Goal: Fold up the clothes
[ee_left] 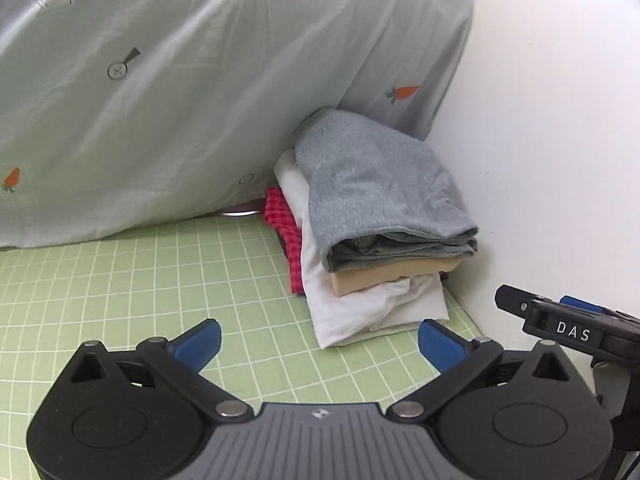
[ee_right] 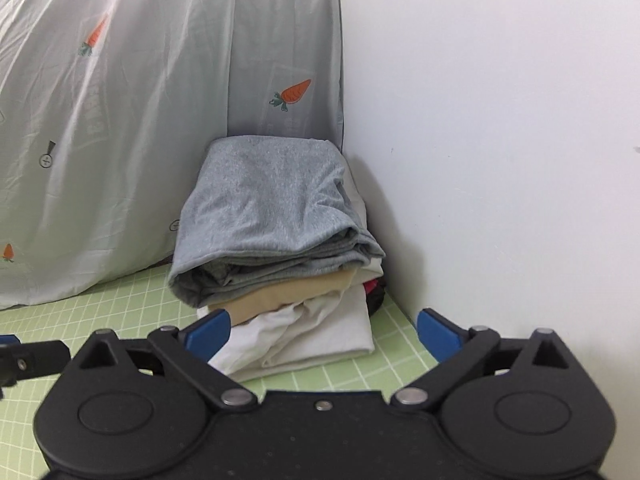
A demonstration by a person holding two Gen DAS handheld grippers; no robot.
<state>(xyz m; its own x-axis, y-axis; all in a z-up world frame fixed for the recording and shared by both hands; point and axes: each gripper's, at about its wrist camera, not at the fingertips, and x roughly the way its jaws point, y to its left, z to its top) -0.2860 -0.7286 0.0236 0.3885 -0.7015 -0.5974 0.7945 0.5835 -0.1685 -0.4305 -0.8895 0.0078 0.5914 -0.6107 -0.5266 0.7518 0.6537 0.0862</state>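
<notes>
A stack of folded clothes stands in the corner on the green grid sheet (ee_left: 160,280). A grey garment (ee_left: 372,184) (ee_right: 272,208) lies on top, a tan one (ee_left: 384,276) (ee_right: 280,292) under it, then a white one (ee_left: 360,312) (ee_right: 320,336), with red checked cloth (ee_left: 284,228) at the bottom. My left gripper (ee_left: 320,342) is open and empty, just short of the stack's front. My right gripper (ee_right: 324,332) is also open, its fingers either side of the white garment's front edge without gripping. The right gripper's body (ee_left: 572,328) shows at the left view's right edge.
A pale grey-green sheet with carrot prints (ee_left: 180,100) (ee_right: 120,120) hangs draped behind and left of the stack. A white wall (ee_left: 540,140) (ee_right: 480,140) closes the right side. The green grid sheet (ee_right: 120,304) extends left of the stack.
</notes>
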